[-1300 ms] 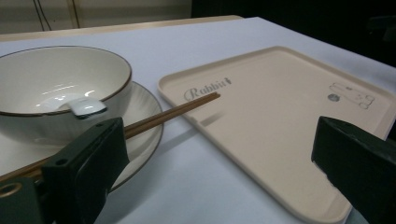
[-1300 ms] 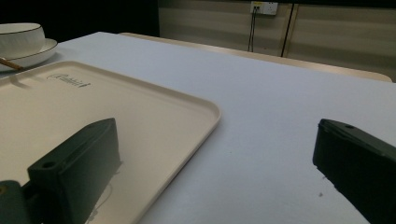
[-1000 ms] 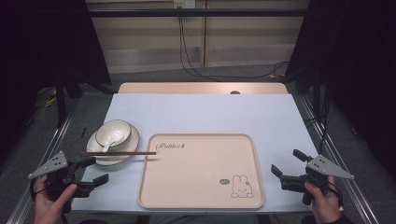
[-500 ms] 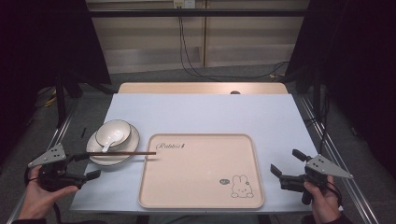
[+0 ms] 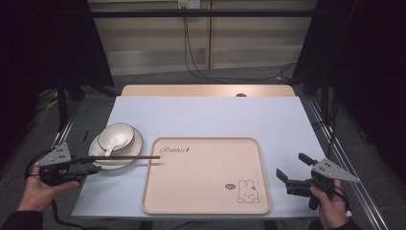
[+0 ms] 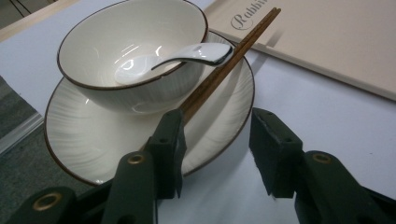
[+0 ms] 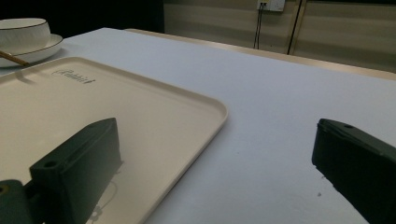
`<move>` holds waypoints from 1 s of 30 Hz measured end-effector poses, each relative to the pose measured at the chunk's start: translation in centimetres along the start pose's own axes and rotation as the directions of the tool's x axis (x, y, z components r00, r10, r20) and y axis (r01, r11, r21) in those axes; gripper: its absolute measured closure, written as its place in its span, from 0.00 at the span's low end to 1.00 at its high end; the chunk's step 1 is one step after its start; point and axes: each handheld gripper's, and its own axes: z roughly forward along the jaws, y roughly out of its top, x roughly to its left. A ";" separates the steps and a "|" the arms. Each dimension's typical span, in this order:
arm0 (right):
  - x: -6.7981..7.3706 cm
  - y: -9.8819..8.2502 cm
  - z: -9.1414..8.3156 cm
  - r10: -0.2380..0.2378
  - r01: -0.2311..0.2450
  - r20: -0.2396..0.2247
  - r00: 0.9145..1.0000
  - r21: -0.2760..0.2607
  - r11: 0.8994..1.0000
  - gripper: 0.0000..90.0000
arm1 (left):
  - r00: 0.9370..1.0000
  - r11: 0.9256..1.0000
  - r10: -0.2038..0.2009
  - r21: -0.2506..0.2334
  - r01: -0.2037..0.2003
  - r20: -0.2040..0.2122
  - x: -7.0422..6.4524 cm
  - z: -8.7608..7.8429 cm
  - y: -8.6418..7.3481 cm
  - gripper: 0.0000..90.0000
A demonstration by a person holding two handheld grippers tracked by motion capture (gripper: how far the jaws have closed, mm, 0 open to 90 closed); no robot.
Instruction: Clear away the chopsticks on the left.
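A white bowl (image 5: pixel 122 133) with a white spoon (image 5: pixel 112 143) in it stands on a white plate (image 5: pixel 131 148) at the table's left. Dark chopsticks (image 5: pixel 129 156) lie across the plate's rim, their tips on the beige rabbit tray (image 5: pixel 206 191). My left gripper (image 5: pixel 91 165) sits at their near end. In the left gripper view its jaws (image 6: pixel 217 140) have just been closing and still stand apart. The chopsticks (image 6: pixel 233 56) run behind one finger (image 6: pixel 168 140), and no pad visibly presses them. My right gripper (image 5: pixel 291 165) rests open right of the tray, nothing between its fingers (image 7: pixel 79 163).
The tray's edge (image 7: pixel 205 116) lies close to the right gripper. A light blue mat (image 5: pixel 215 115) covers the table. A wooden strip (image 5: pixel 206 90) runs along the far edge. Rails and cables stand beyond and beside the table.
My left gripper has shifted a little forward toward the chopsticks' near end, and its jaws have narrowed. The right gripper has stayed put.
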 end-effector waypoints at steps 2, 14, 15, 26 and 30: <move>0.0 0.0 0.0 -0.002 0.002 -0.005 1.000 -0.001 1.000 0.01 | 1.000 1.000 0.015 0.014 -0.015 -0.004 0.4 0.3 0.2 0.66; 0.0 0.0 0.0 -0.002 0.002 -0.007 1.000 0.000 1.000 0.01 | 0.998 0.996 0.063 0.060 -0.064 0.012 1.9 2.0 0.2 0.80; 0.0 0.0 0.0 -0.001 0.001 -0.007 1.000 0.000 1.000 0.01 | 0.998 0.996 0.063 0.058 -0.063 0.015 2.0 2.1 0.1 0.80; 0.1 0.0 0.0 0.003 -0.003 -0.004 1.000 0.000 1.000 0.01 | 0.995 0.991 0.097 0.087 -0.100 0.037 2.1 3.3 0.2 0.81; 0.1 0.0 0.0 0.003 -0.003 -0.005 1.000 -0.001 1.000 0.01 | 0.993 0.989 0.104 0.099 -0.108 0.050 2.2 3.5 0.3 0.82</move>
